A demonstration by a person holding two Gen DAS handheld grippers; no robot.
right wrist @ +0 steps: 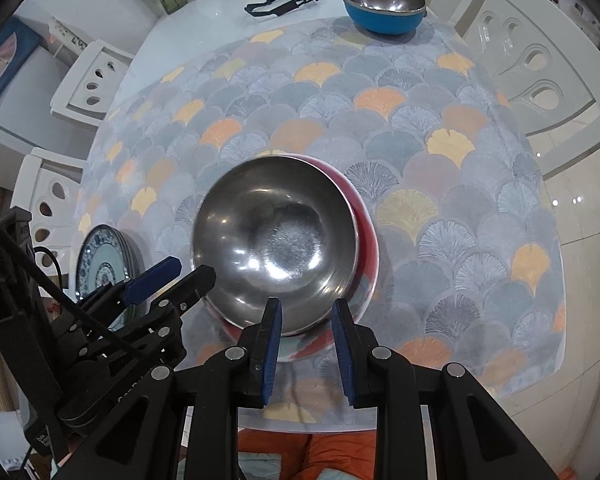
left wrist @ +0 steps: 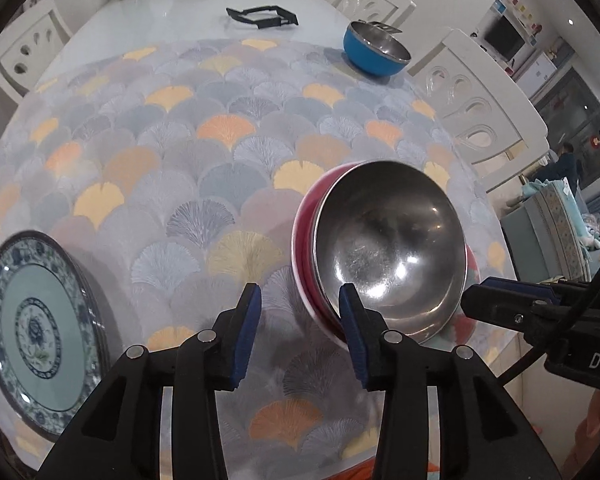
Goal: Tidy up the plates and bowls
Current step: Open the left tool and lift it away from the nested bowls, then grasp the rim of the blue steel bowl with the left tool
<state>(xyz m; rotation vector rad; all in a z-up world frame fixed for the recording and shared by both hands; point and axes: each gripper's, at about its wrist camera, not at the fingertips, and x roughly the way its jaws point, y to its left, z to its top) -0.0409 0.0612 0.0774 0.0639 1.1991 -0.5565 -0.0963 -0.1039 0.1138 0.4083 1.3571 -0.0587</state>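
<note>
Room: dining space, white carved chairs (left wrist: 480, 108) ringing a glossy white table (left wrist: 172, 12), and a fan-patterned tablecloth (left wrist: 228, 128) in greys, blues and oranges spread over the near end.
Red bowl: right there at centre (right wrist: 366, 236), steel-lined, red outer shell, looks like a nested pair with the shiny liner sitting slightly askew in the red one. Tilted toward the left camera.
Left gripper: jaws apart (left wrist: 300, 300), nothing between the pads; its right finger sits just at the bowl's near-left rim, whether touching I cannot tell.
Right gripper: jaws a little apart too (right wrist: 306, 314), hovering over the bowl's near rim, empty, not pinching anything that shows.
Step in hand: my read, the bowl stack has just been set and now wants squaring up, or the blue one comes next.
How to do it well: lift both grippers clear straight up, don't drag a finger across that rim; steel on steel slides easily and the top bowl could skate or rock.
Blue bowl: far edge of the cloth (right wrist: 384, 8), same steel lining, blue shell, well apart from the red one.
Plates: stack at the left (left wrist: 40, 312), glazed ceramic, blue-and-white floral rim with a pale teal centre. Flat, hard, chip-prone at the edge.
Textures: mirror-bright scuffed metal inside the bowls, soft matte cloth underneath, which should damp any sliding.
Far table: black plastic frame (left wrist: 262, 16) lying flat.
</note>
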